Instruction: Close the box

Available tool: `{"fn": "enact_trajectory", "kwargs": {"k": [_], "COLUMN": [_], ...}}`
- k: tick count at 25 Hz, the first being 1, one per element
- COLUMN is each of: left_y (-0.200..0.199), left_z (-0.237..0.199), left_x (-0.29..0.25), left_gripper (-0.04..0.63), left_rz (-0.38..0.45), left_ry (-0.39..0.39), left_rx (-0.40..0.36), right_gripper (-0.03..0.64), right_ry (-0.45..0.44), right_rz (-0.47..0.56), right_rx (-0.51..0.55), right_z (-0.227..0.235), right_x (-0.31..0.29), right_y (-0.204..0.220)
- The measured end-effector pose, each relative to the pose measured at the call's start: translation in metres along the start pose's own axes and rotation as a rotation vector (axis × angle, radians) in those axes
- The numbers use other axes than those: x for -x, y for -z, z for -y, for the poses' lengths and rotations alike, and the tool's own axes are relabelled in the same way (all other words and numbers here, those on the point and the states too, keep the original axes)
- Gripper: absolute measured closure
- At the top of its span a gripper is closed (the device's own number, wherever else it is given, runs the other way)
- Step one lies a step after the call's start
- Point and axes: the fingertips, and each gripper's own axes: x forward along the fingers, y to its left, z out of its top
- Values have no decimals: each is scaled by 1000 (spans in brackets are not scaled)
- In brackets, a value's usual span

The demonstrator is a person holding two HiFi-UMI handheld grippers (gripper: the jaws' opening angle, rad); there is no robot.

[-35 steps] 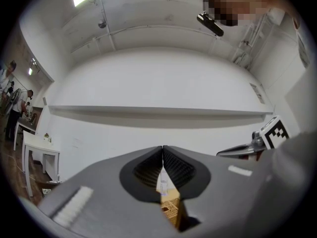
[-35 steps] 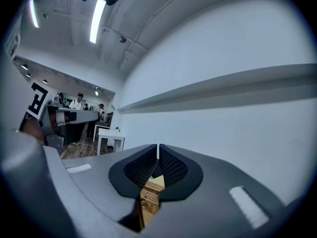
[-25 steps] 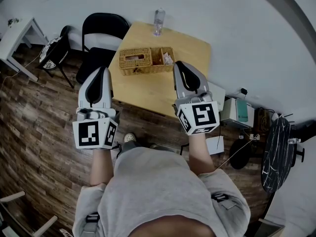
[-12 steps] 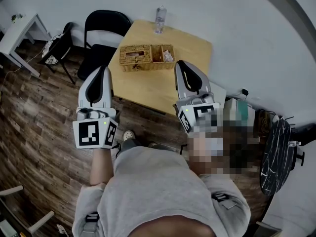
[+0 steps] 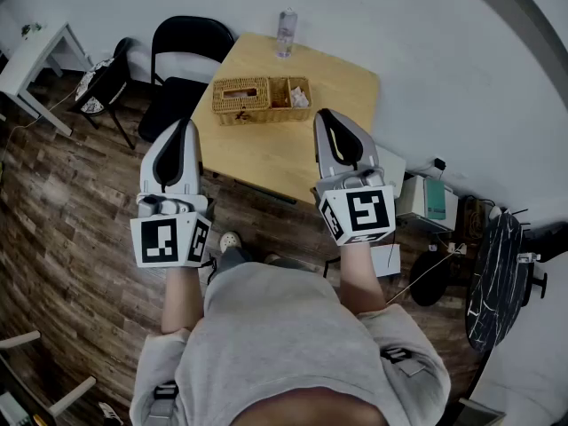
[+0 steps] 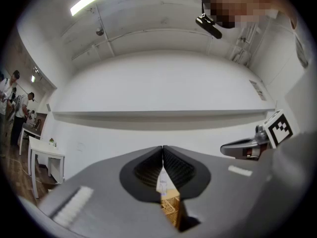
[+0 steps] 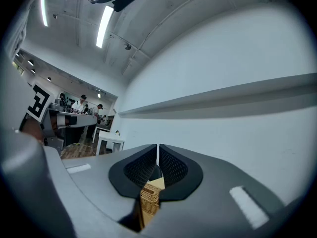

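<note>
A wicker box [image 5: 261,98] lies on the wooden table [image 5: 297,145]. Its left section has a slotted top; its right section is open, with small pale items inside. My left gripper [image 5: 183,124] hovers short of the table's near-left edge, over the floor, jaws shut and empty. Over the table's near edge, right of the box, my right gripper [image 5: 327,114] is also shut and empty. The box [image 6: 171,205] shows below the closed left gripper [image 6: 162,149] in the left gripper view. In the right gripper view the box [image 7: 148,198] shows below the closed right gripper [image 7: 157,148].
A clear bottle [image 5: 286,34] stands at the table's far edge. A black folding chair [image 5: 185,65] is left of the table, a second chair [image 5: 99,85] and a white side table [image 5: 35,56] further left. Boxes and bags [image 5: 426,201] crowd the floor at right.
The table and box have slid slightly up in the head view. Both grippers keep the same place and stay shut.
</note>
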Motion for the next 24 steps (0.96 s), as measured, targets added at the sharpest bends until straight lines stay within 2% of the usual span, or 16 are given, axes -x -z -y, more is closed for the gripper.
{"fn": "enact_trajectory", "kwargs": {"k": [24], "left_y": [3], "left_z": [18], "left_x": [14], "left_gripper": [535], "left_rz": [-16], "left_ry": [-23], "left_rx": [-7], "right_gripper": [600], "right_ry": [-13], "right_rz": [12], "right_rx": [-1], "right_z": [4], "right_x": [19], "right_y": [0]}}
